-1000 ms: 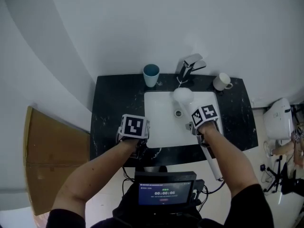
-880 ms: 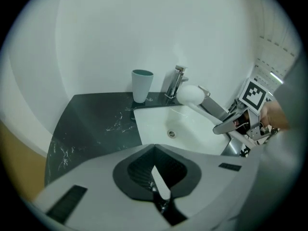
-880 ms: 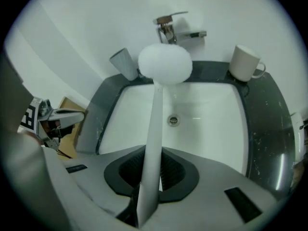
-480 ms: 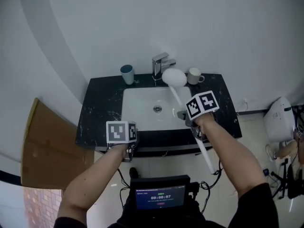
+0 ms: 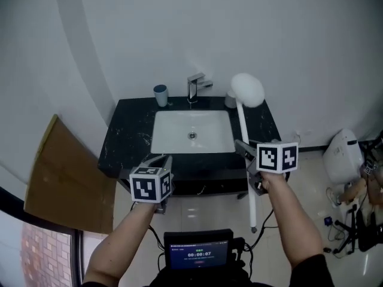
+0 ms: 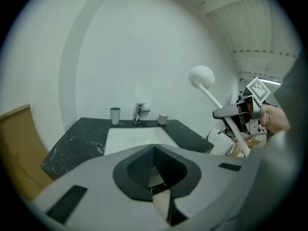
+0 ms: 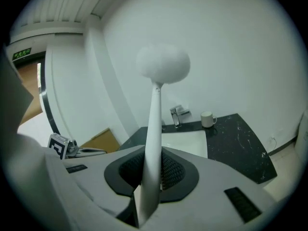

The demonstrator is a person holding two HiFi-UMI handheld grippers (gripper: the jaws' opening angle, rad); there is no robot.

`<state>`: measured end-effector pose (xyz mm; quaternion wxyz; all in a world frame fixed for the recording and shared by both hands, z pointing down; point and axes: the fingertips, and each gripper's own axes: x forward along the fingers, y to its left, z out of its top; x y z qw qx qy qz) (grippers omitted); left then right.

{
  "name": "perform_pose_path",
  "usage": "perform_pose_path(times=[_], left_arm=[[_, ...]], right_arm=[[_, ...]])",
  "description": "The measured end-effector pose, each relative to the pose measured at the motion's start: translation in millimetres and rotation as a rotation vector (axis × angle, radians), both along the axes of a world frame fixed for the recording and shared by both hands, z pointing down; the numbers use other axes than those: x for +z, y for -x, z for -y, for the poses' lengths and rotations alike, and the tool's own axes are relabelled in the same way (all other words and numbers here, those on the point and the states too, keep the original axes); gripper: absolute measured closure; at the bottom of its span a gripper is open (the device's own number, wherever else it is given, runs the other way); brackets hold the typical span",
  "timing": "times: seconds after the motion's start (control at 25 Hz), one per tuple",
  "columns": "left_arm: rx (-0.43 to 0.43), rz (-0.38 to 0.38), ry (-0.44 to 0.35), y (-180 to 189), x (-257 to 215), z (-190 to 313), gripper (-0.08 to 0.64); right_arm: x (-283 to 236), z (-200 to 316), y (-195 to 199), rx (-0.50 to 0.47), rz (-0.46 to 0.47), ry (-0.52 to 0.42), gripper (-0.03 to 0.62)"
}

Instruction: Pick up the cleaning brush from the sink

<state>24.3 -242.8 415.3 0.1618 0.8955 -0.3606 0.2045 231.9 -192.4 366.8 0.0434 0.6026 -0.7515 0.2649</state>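
Observation:
The cleaning brush has a round white head [image 5: 247,89] and a long white handle [image 5: 244,130]. My right gripper [image 5: 242,148] is shut on the handle and holds it in the air before the counter's right front, head up, clear of the white sink [image 5: 164,127]. In the right gripper view the handle [image 7: 153,143] rises between the jaws to the head [image 7: 162,63]. My left gripper [image 5: 160,160] hangs in front of the counter's left front edge, its jaws together with nothing in them. The left gripper view shows the brush head [image 6: 201,76] at the right.
On the black counter [image 5: 128,133] stand a chrome faucet [image 5: 194,85], a blue cup [image 5: 160,94] and a white mug [image 5: 230,100], half hidden behind the brush head. A cardboard sheet [image 5: 54,172] leans at the left. A white appliance [image 5: 341,157] sits on the floor at the right.
Both grippers have drawn back from the sink and risen. The brush came up out of the basin and now stands head-up in front of the counter.

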Motion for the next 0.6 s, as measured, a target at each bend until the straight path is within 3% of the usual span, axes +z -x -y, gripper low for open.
perform_pose_path(times=[0.12, 0.32, 0.44, 0.6], left_arm=[[0.020, -0.065, -0.077, 22, -10, -38, 0.548], [0.014, -0.182, -0.311, 44, -53, -98, 0.548], [-0.013, -0.234, -0.382, 55, -68, -127, 0.548], [-0.023, -0.277, -0.452, 61, -73, -164, 0.548]], right_arm=[[-14, -47, 19, 0.033, -0.036, -0.099, 0.561], [-43, -107, 45, 0.023, -0.156, -0.287, 0.561], [-55, -149, 51, 0.022, -0.235, -0.413, 0.561], [-44, -193, 50, 0.033, -0.227, -0.504, 0.561]])
